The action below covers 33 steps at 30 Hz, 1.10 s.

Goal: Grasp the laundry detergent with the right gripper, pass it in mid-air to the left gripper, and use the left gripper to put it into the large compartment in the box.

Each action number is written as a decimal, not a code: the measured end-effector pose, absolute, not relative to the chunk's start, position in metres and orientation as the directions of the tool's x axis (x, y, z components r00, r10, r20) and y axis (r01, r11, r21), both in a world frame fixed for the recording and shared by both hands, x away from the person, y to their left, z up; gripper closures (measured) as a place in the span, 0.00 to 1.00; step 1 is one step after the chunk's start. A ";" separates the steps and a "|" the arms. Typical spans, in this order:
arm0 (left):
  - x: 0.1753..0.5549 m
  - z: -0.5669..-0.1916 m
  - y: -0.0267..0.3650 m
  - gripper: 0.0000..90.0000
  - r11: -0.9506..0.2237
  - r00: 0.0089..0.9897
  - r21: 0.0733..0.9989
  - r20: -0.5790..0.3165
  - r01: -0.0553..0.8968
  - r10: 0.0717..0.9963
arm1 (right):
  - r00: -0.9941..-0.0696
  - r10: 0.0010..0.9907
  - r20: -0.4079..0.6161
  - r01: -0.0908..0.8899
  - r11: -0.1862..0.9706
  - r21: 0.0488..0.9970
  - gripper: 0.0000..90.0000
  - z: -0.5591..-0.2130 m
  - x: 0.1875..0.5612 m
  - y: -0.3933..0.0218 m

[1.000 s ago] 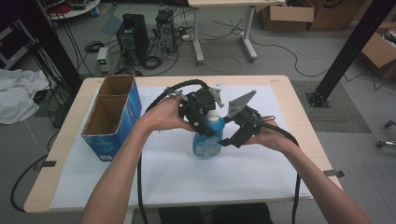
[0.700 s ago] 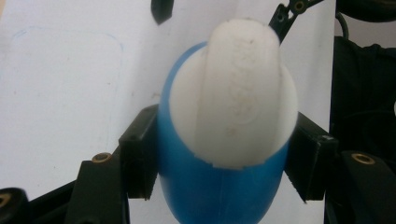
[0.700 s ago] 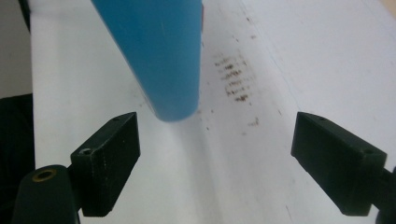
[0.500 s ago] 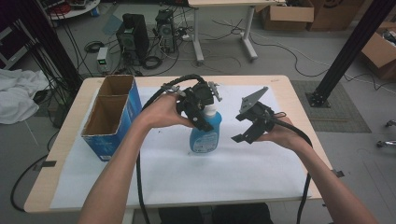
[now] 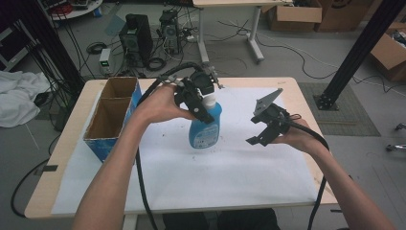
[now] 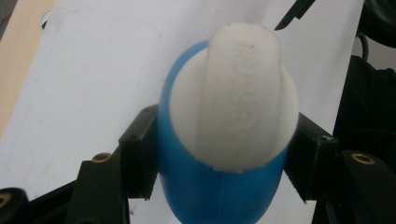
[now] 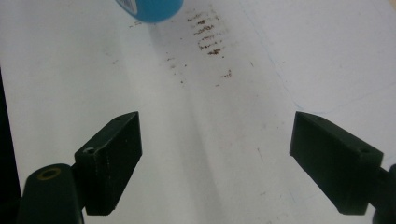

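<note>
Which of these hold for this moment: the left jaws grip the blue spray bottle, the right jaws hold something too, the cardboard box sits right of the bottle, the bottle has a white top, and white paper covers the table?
1. The left gripper is shut on the blue spray bottle. True: in the left gripper view both jaws press on its blue sides.
2. The right gripper also holds something. False: its jaws stand wide apart with just bare paper between them.
3. The cardboard box sits to the right of the bottle. False: in the high view it stands to the bottle's left, near the table's edge.
4. The bottle has a white top. True.
5. White paper covers much of the table. True.
</note>
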<state>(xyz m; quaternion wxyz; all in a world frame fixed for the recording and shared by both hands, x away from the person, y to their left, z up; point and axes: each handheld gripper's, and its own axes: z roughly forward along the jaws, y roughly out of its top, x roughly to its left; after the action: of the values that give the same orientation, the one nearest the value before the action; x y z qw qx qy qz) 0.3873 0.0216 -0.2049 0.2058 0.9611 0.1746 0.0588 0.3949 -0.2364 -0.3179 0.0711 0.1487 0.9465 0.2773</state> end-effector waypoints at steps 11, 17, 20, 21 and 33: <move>0.392 -0.174 0.040 0.42 -0.780 0.842 0.410 0.051 0.473 0.538 | -0.937 0.343 -0.066 0.264 0.821 0.506 0.20 -0.319 0.394 -0.242; 0.394 -0.159 0.057 0.42 -0.714 0.772 0.423 0.051 0.558 0.634 | -0.936 0.345 -0.068 0.267 0.823 0.502 0.21 -0.317 0.393 -0.242; 0.395 -0.150 0.069 0.42 -0.670 0.733 0.440 0.038 0.598 0.679 | -0.934 0.349 -0.074 0.268 0.825 0.498 0.21 -0.316 0.392 -0.242; 0.396 -0.147 0.074 0.42 -0.650 0.715 0.445 0.029 0.616 0.698 | -0.934 0.349 -0.076 0.269 0.826 0.495 0.21 -0.316 0.392 -0.242; 0.397 -0.114 0.127 0.42 -0.452 0.482 0.447 0.053 0.772 0.875 | -0.931 0.354 -0.090 0.274 0.841 0.467 0.21 -0.320 0.394 -0.242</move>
<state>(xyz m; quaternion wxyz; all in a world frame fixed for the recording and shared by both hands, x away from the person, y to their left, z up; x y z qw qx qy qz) 0.3972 0.1271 -0.1136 0.1851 0.8407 0.4895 0.1392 0.3945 -0.2419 -0.3197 0.0864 0.1644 0.9555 0.2294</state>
